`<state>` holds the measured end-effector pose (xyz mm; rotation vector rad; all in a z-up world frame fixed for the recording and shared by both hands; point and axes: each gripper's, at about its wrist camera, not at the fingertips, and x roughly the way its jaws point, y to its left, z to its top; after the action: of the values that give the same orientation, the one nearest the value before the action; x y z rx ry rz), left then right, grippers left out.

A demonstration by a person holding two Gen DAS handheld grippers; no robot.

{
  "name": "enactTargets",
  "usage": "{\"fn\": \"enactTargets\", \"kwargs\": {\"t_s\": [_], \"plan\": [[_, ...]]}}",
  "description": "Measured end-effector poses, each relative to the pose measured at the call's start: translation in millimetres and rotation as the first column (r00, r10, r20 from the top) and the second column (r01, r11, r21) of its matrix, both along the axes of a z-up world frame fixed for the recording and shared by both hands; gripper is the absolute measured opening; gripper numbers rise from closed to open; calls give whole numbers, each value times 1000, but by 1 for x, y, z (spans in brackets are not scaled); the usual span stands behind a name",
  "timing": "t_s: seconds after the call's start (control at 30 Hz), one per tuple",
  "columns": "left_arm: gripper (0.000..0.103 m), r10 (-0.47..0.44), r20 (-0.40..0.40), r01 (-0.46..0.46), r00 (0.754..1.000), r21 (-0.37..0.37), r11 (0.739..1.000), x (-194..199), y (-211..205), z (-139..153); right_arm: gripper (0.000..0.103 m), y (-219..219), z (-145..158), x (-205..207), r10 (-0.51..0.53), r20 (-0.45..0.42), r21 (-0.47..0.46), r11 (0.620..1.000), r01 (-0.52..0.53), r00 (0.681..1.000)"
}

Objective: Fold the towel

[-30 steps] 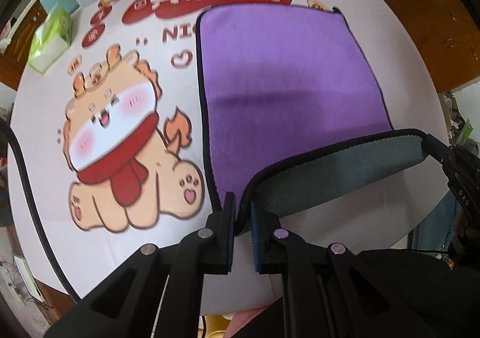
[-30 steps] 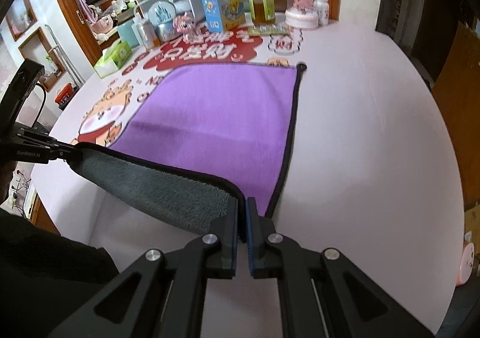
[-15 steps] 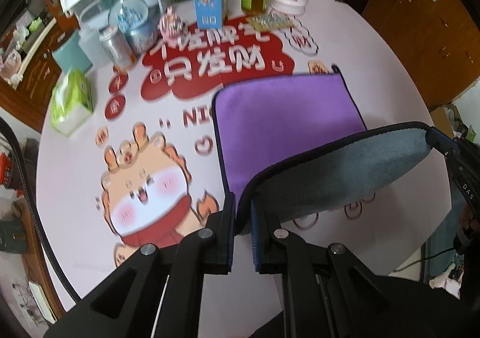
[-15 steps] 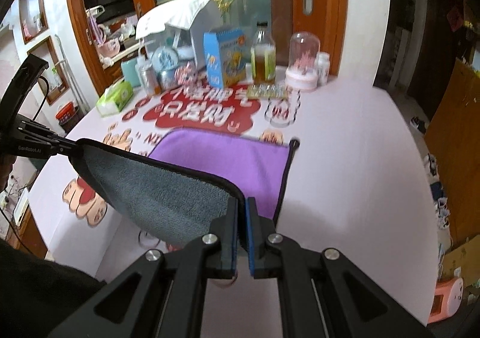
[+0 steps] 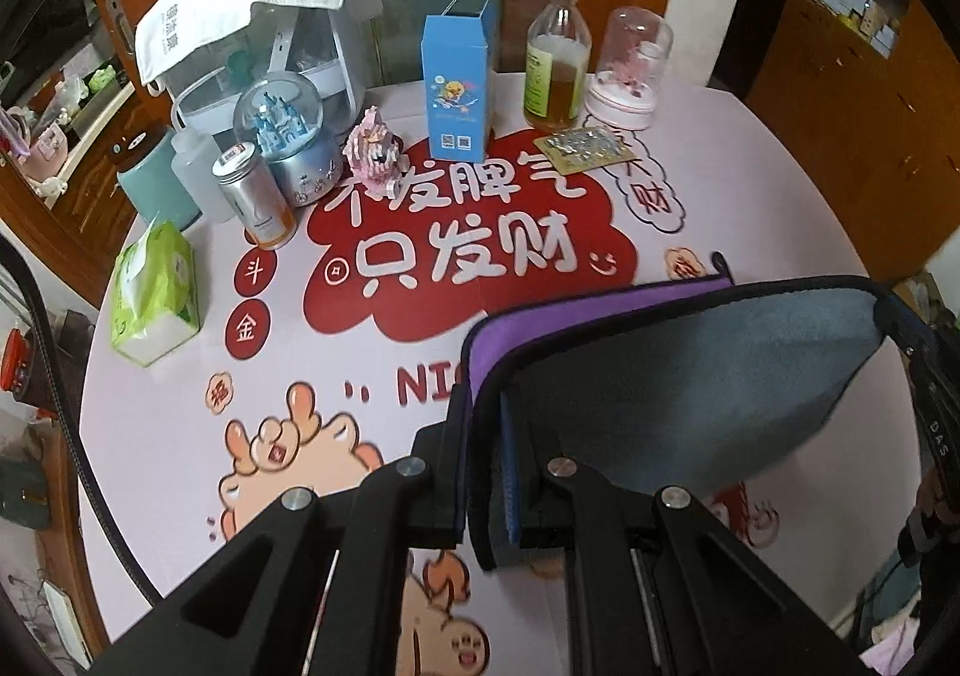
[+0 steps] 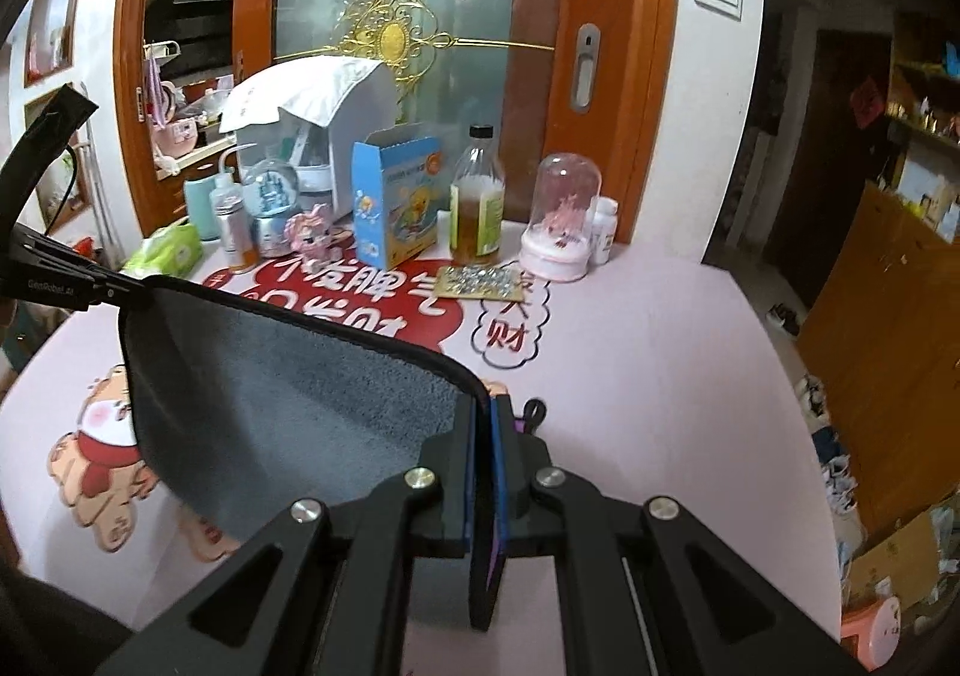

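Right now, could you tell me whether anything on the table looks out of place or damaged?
The blue carton stands with its top flaps open. Otherwise nothing stands out: the towel hangs evenly between the left gripper and right gripper, and nothing looks spilled.

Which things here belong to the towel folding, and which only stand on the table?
For the job:
towel
left tongs
right tongs

Only standing about:
tissue pack
snow globe
blue carton
glass bottle
dome ornament
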<state>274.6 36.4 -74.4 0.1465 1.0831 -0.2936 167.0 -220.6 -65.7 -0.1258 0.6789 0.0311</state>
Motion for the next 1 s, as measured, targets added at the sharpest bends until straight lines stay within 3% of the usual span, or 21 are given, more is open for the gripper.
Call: {"fn": "enactTargets", "kwargs": {"t_s": [0.23,0.7,0.8,0.83,1.0], "plan": [[7,34,9,-34,999,-20,999,30,-4,-36,5,10,-32,29,-55,39,-110,992,59,998],[8,84,-71,-85,994,-19,996,64,-11,-97,6,5,-80,75,-98,-17,-58,994,97,995],[21,101,-79,-103,992,-12,995,67,-10,-102,7,5,-85,79,-108,-27,-63,992,106,994],[30,110,-81,-111,991,-14,994,68,-9,-102,7,4,-87,81,-111,-36,-61,992,109,993],[42,124,-83,-127,989,-28,992,69,-4,-99,11,4,-90,84,-121,-50,-55,992,118,991]]}}
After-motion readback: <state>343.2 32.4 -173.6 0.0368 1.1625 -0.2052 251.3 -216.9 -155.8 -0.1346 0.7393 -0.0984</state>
